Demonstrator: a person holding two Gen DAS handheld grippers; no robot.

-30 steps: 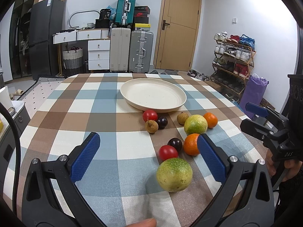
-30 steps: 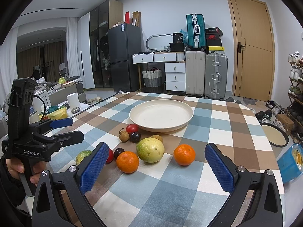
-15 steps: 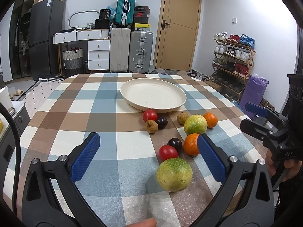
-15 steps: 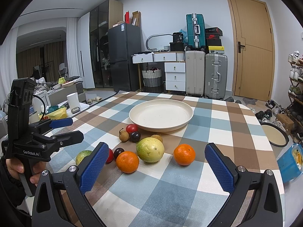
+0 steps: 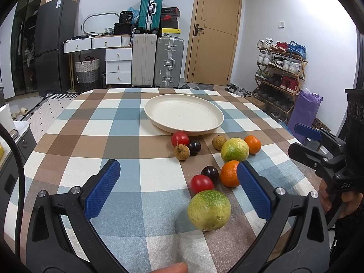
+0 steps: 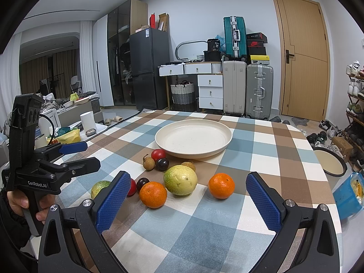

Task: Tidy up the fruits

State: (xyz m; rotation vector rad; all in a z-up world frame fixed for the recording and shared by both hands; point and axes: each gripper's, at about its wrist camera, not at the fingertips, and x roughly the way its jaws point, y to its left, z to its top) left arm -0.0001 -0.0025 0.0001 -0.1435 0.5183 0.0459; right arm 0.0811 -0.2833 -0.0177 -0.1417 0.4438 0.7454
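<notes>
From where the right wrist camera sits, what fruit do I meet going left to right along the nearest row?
Green citrus → red tomato → dark plum → orange → large yellow-green citrus → second orange.

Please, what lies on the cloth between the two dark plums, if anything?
Nothing. In the left wrist view, the stretch of checked cloth between the farther dark plum and the nearer dark plum is bare; the other fruits sit beside it.

L gripper (image 5: 177, 188) & R gripper (image 6: 188, 200): jaws wide, hand-held, level.
</notes>
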